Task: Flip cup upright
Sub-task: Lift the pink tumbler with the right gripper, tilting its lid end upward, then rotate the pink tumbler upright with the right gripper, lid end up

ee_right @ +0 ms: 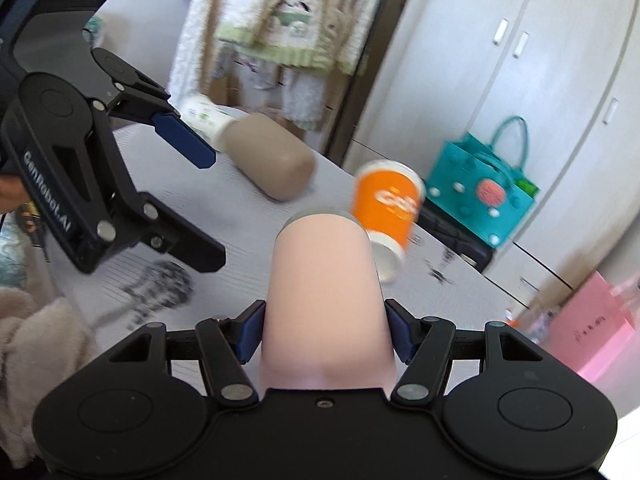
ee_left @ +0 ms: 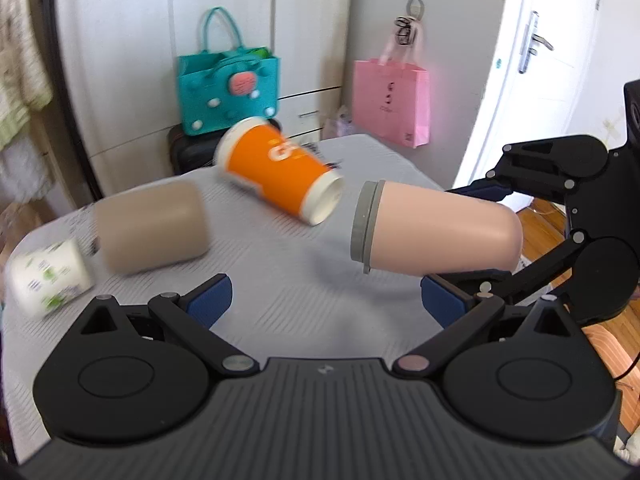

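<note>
The pink cup (ee_right: 326, 292) lies sideways above the bench (ee_left: 280, 280), clamped near its closed base by the right hand-held gripper (ee_right: 324, 334), while the left hand-held gripper (ee_left: 326, 300) is empty and spread wide; it looks light, stiff and smooth, so probably slippery.

A pink cup (ee_right: 326, 292) lies clamped between the right gripper's (ee_right: 325, 338) blue fingers (ee_right: 251, 332), its grey rim pointing away. Just beyond the fingertips, an orange paper cup (ee_right: 386, 208) lies on the grey counter (ee_right: 248, 216); the left gripper (ee_right: 196, 200), spread wide, hovers left.
</note>
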Demonstrator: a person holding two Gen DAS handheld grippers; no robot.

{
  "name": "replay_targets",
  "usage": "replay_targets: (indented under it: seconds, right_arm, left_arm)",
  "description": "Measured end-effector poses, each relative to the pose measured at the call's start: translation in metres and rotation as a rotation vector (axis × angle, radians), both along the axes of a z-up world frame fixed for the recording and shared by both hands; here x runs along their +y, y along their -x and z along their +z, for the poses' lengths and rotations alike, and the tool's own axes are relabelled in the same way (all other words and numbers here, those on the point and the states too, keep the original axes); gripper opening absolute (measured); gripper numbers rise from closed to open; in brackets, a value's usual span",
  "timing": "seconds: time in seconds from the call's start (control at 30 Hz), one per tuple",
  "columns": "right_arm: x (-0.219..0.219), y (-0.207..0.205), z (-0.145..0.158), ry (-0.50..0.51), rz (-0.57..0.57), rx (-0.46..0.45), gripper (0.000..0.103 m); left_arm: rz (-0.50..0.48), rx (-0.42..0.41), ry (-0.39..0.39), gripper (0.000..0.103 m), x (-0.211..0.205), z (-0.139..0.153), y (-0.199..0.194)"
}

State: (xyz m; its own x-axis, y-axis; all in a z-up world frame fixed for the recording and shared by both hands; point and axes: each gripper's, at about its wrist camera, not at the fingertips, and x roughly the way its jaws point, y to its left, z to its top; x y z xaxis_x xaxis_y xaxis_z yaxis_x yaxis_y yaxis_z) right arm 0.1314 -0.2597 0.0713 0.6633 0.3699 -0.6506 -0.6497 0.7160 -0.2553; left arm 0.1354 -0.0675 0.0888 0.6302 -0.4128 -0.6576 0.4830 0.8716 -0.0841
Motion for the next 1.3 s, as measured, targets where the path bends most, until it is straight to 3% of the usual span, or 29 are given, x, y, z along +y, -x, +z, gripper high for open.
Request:
replay_targets:
  seconds: [0.17,0.3,0.57,0.83,0.97,1.13,1.3]
  right_arm:
    - [0.033,-0.008,-0.008,-0.057,0.055,0.045,0.068]
    - [0.060,-0.019,-0.023,-0.072,0.041,0.076,0.068]
    - [0.086,-0.043,-0.043,-0.075,0.015,0.154,0.068]
    - [0.080,-0.056,-0.047,-0.134,-0.019,0.247,0.068]
    - [0.071,-0.058,-0.044,-0.135,-0.030,0.273,0.083]
    - [0.060,-0.064,-0.043,-0.151,-0.024,0.335,0.084]
    - [0.055,-0.066,-0.042,-0.175,0.021,0.373,0.084]
  left_arm:
    - [0.047,0.066,0.045,0.103,0.036,-0.006,0.001]
    - [0.097,0.101,0.097,0.103,0.058,-0.015,-0.003]
    - [0.110,0.200,0.179,0.102,0.083,-0.039,-0.023]
    - [0.104,0.261,0.258,0.102,0.083,-0.053,-0.042]
    - [0.094,0.310,0.300,0.102,0.080,-0.058,-0.050]
    - [0.063,0.336,0.324,0.103,0.070,-0.064,-0.057]
    - [0.054,0.424,0.394,0.102,0.061,-0.079,-0.068]
